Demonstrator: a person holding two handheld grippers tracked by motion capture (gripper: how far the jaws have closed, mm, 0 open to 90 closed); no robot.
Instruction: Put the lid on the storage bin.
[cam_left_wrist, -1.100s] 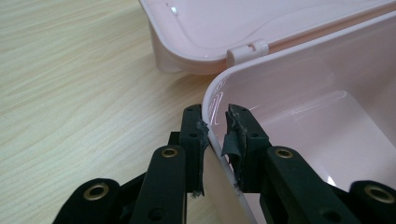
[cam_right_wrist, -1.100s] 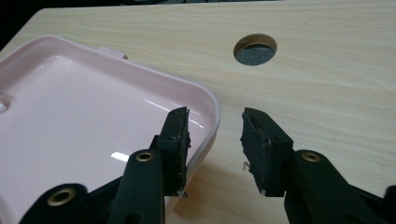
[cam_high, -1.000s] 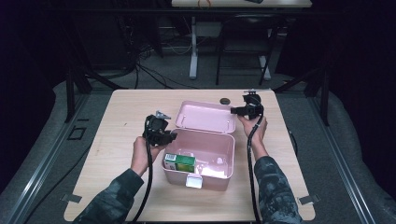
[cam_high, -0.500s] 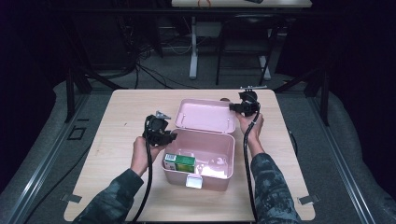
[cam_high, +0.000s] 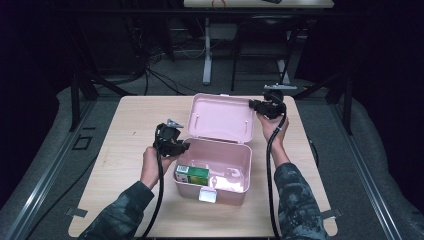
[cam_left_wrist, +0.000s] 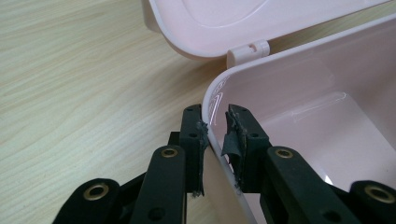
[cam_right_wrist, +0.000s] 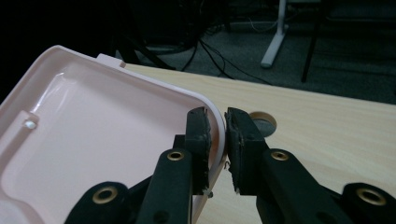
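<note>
Pink plastic box (cam_high: 227, 172) sits mid-table (cam_high: 135, 125) with a green carton (cam_high: 191, 175) inside, and we pinch its left wall with our left gripper (cam_left_wrist: 215, 135) while our right gripper (cam_right_wrist: 218, 135), jaws having just been closing, clamps the right edge of the raised lid (cam_high: 220, 119).

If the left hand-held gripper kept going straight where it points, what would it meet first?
The left hand-held gripper already clamps the pink box's rim; straight on, it would probably follow that wall toward the hinge and open lid.
</note>
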